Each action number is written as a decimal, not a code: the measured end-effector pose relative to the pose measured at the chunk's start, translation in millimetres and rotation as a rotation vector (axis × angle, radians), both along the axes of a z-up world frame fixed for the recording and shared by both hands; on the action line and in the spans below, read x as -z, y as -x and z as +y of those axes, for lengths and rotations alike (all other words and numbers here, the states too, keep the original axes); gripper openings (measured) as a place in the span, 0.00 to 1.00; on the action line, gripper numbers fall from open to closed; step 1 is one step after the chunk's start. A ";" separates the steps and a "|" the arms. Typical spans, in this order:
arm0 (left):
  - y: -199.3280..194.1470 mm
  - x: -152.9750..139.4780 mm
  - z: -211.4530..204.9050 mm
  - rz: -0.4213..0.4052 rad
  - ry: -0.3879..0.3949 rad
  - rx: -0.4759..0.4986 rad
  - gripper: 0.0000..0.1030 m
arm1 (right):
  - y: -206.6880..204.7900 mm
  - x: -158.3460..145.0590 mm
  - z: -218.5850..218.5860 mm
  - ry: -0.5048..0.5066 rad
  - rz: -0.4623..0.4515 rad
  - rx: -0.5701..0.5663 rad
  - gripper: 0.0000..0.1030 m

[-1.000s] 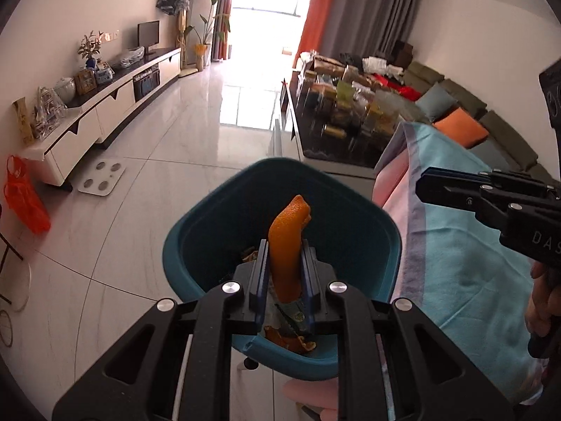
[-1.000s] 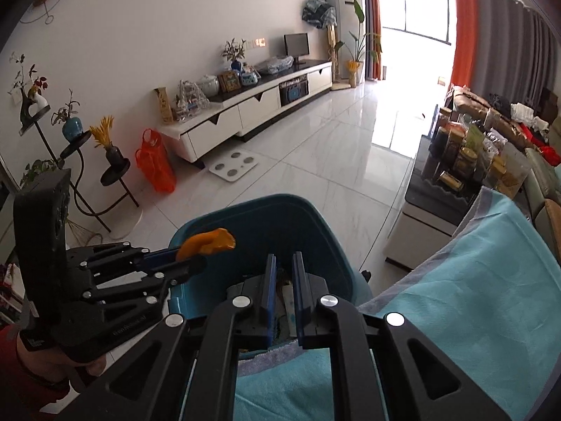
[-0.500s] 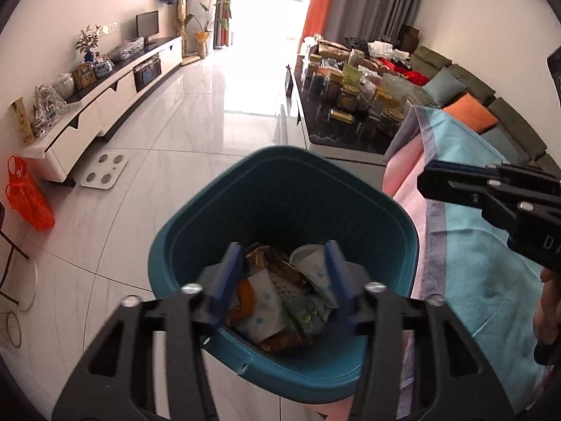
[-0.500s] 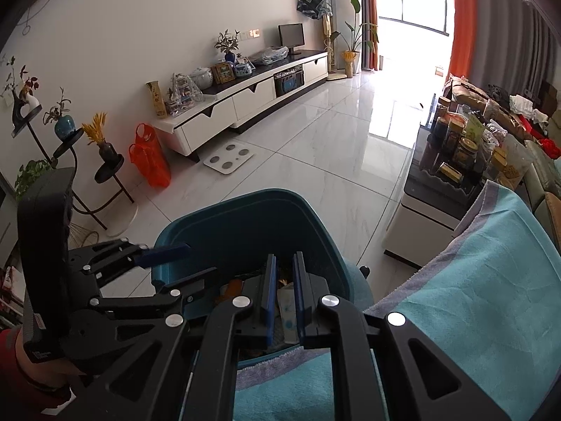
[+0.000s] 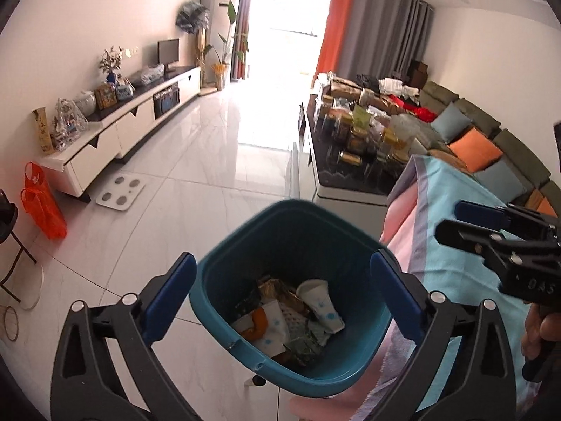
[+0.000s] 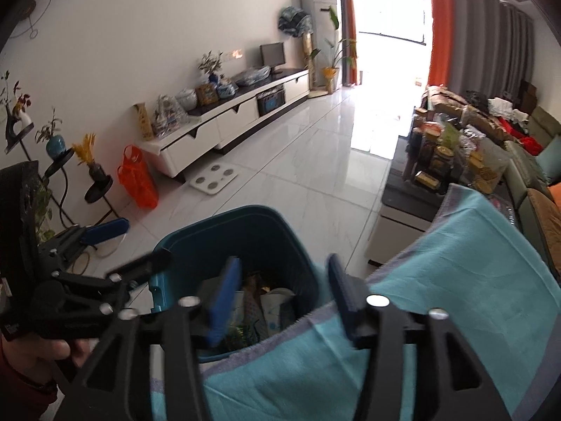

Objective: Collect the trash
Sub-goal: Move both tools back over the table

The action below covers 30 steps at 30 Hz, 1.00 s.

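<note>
A teal trash bin [image 5: 291,231] stands on the white floor beside a cloth-covered table. Inside it lie wrappers, paper scraps [image 5: 317,301] and an orange peel [image 5: 258,321]. My left gripper [image 5: 280,291] hangs over the bin's near rim, its jaws opening wide with nothing between them. In the right wrist view the bin [image 6: 245,231] sits just past the table edge, and my right gripper [image 6: 280,294] hovers above that edge, its jaws opening and empty. The left gripper [image 6: 115,242] shows at the left there, held by a hand.
A turquoise cloth [image 6: 455,280] covers the table at the right. Beyond stand a dark coffee table [image 5: 350,175] crowded with jars, a sofa with cushions [image 5: 473,147], a white TV cabinet [image 5: 115,133], a floor scale [image 5: 121,194] and an orange bag [image 5: 42,203].
The left gripper let go of the orange peel, which now lies in the bin, and spread wide. The right gripper went from shut to open. Both lifted slightly.
</note>
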<state>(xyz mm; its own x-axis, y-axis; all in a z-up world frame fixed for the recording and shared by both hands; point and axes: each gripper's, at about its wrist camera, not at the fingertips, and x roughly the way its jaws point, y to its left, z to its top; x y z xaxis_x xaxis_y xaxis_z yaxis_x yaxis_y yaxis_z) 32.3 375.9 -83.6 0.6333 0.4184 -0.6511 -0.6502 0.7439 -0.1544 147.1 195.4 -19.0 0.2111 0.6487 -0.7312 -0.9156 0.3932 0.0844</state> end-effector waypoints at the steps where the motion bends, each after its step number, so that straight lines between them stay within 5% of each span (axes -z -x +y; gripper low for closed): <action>1: 2.0 -4.4 -1.6 -0.006 -0.004 -0.002 0.95 | -1.2 -1.6 -4.0 -0.005 -0.004 0.008 0.59; 15: 22.0 -74.0 -69.4 -0.132 -0.116 0.079 0.95 | -3.9 -44.7 -93.1 -0.149 -0.110 0.146 0.93; 30: 32.0 -138.7 -192.2 -0.340 -0.302 0.269 0.95 | 22.8 -88.1 -233.8 -0.299 -0.351 0.411 0.93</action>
<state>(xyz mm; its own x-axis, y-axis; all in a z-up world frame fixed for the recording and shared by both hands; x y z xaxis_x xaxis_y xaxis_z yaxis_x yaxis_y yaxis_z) 0.2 183.7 55.1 0.8986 0.3493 -0.2655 -0.3808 0.9215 -0.0764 124.4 -38.4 69.2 0.6824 0.6293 -0.3719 -0.6873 0.7256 -0.0335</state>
